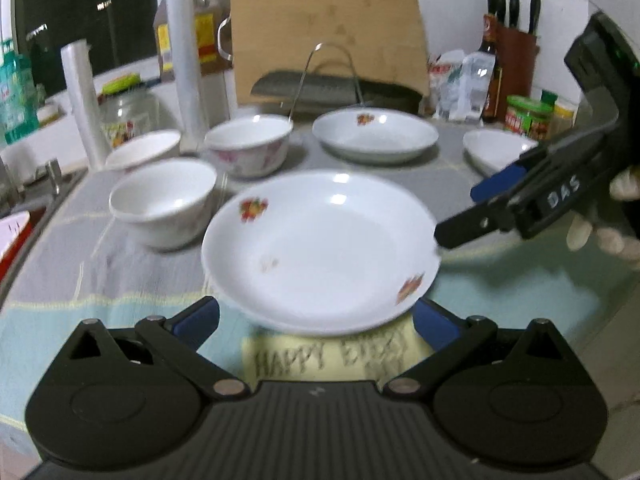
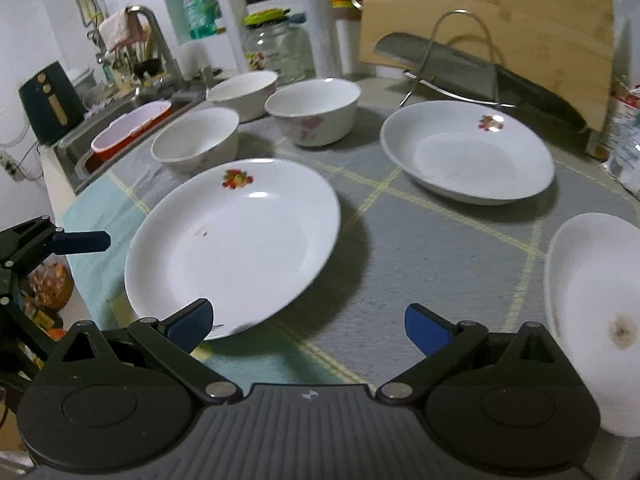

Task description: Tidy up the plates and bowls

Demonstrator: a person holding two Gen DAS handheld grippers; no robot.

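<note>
Your near plate (image 1: 320, 252) is glossy white with small fruit prints, shallow and round, sitting on the checked grey cloth (image 2: 420, 240) right ahead. Your left gripper (image 1: 316, 316) gapes wide at its near rim, empty. Your right gripper (image 2: 308, 322) is spread wide too, holding nothing. Three smooth bowls (image 2: 196, 138) cluster by the steel sink (image 2: 80, 148); a second plate (image 2: 468, 152) lies beyond, near the wooden board (image 2: 500, 20).

Both wrist cameras sit low and close over the cloth-covered counter (image 1: 120, 280), the left one facing the back wall, the right one angled leftward toward the sink (image 2: 80, 148), both sharing the near plate (image 1: 320, 252) (image 2: 232, 248) and bowls
</note>
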